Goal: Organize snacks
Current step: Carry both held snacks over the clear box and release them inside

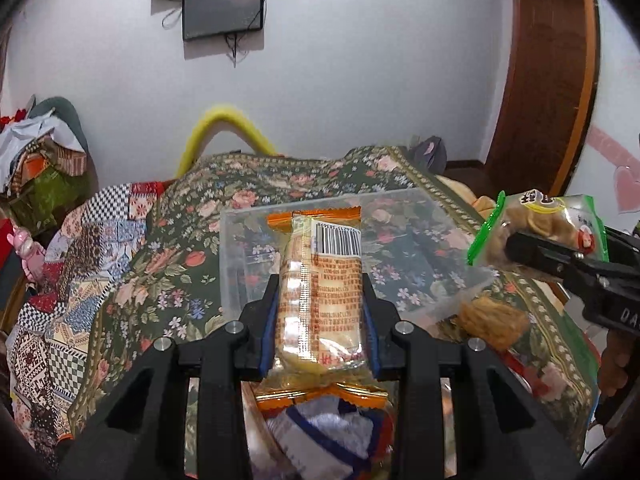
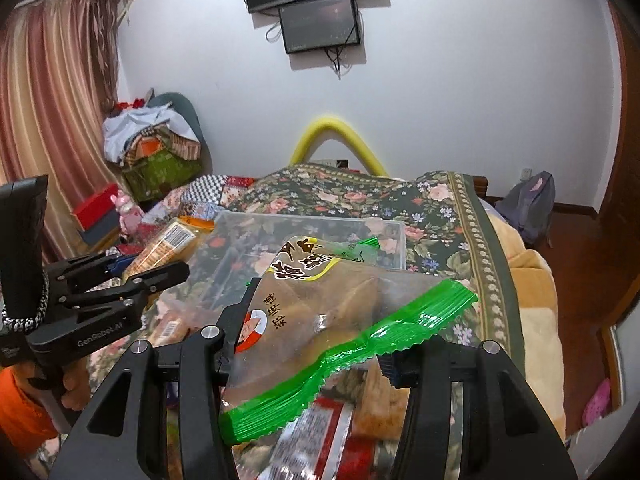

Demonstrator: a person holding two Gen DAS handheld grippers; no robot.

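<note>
My left gripper [image 1: 320, 308] pinches a barcoded orange pack [image 1: 320, 280]; my "GenRobot.AI"-marked right gripper [image 2: 312, 344] clamps a green-edged bag [image 2: 320, 320], both tilted down.

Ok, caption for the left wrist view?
Left gripper clamps an orange-edged cracker packet above the clear plastic bin on the floral bedspread.

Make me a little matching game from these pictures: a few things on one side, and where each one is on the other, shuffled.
Things:
1. orange-edged snack packet
2. green-edged snack packet
3. clear plastic box
4. yellow foam tube

Places:
A. lying open on the flowered bedspread
B. clamped in the right gripper
C. arching up behind the bed, against the wall
D. clamped in the left gripper

Pairs: 1-D, 2-B, 3-A, 4-C
</note>
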